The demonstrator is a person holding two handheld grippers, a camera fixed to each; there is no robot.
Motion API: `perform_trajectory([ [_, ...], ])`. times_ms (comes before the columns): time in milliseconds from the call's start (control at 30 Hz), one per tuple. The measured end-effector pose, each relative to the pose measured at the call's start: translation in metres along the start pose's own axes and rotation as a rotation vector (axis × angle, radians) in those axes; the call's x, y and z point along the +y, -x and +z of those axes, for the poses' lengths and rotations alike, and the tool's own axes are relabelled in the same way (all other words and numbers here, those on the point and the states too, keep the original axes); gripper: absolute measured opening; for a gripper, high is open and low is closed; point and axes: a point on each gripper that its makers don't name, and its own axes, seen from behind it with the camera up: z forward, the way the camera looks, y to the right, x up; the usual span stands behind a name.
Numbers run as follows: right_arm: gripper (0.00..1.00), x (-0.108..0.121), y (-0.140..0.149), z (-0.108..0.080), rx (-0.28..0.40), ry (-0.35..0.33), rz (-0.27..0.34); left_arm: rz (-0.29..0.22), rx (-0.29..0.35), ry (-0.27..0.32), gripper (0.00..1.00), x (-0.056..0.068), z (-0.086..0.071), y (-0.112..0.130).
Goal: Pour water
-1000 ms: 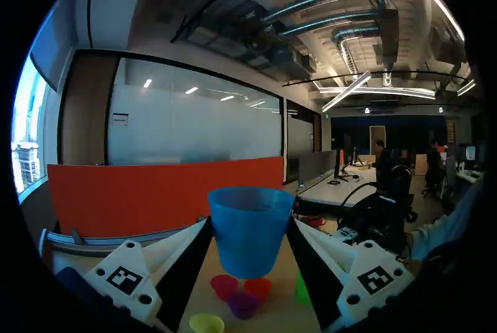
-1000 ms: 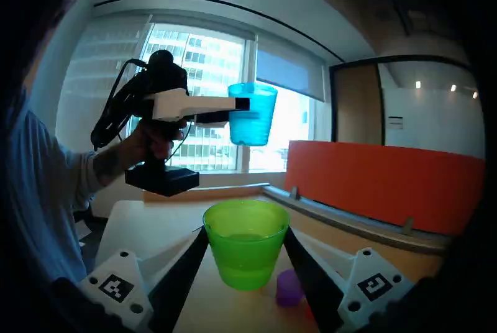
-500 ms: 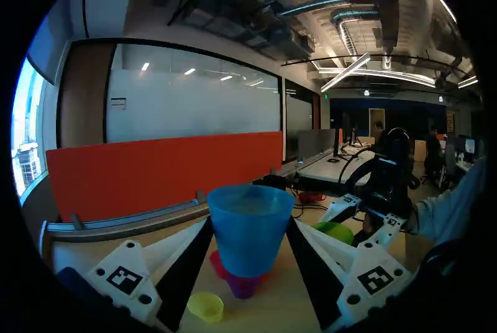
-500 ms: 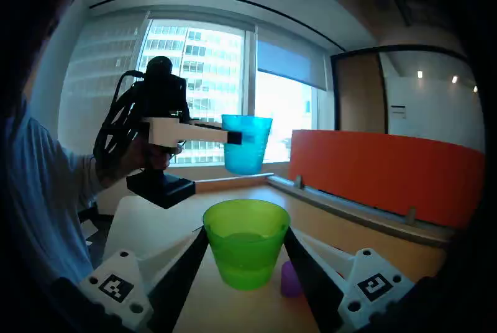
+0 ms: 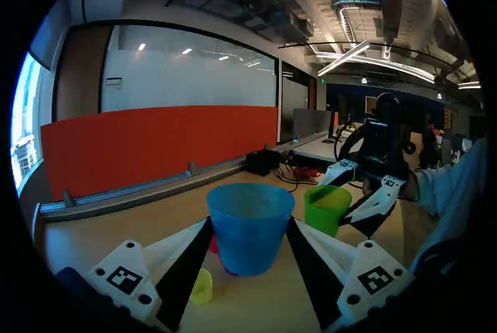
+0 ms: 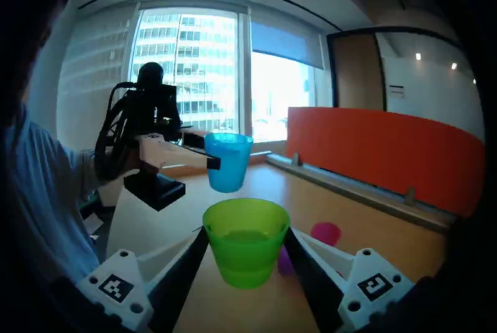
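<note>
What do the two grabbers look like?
The left gripper and right gripper are both white with black inner fingers. Each side carries a square black-and-white tag. The left gripper's body is black, with looping black cables. The person's sleeve is light blue.

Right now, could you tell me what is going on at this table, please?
A person holds a handheld gripper in each hand over a wooden table. The left gripper is clamped on a blue cup, the right gripper on a green cup that seems to hold some liquid. Both cups are upright and apart, so no pouring is under way yet. A small yellow cup and a pink cup sit on the table.
</note>
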Motion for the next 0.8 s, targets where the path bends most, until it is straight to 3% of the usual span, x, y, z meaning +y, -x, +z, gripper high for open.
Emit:
perform_trajectory([
  [467, 0.89, 0.009, 0.037, -0.01, -0.122, -0.011, 0.001, 0.014, -0.102, 0.05, 0.83, 0.014, 0.008, 0.061],
  [800, 0.89, 0.013, 0.061, -0.012, -0.196, -0.02, -0.003, 0.038, -0.188, 0.097, 0.84, 0.034, 0.017, 0.105],
])
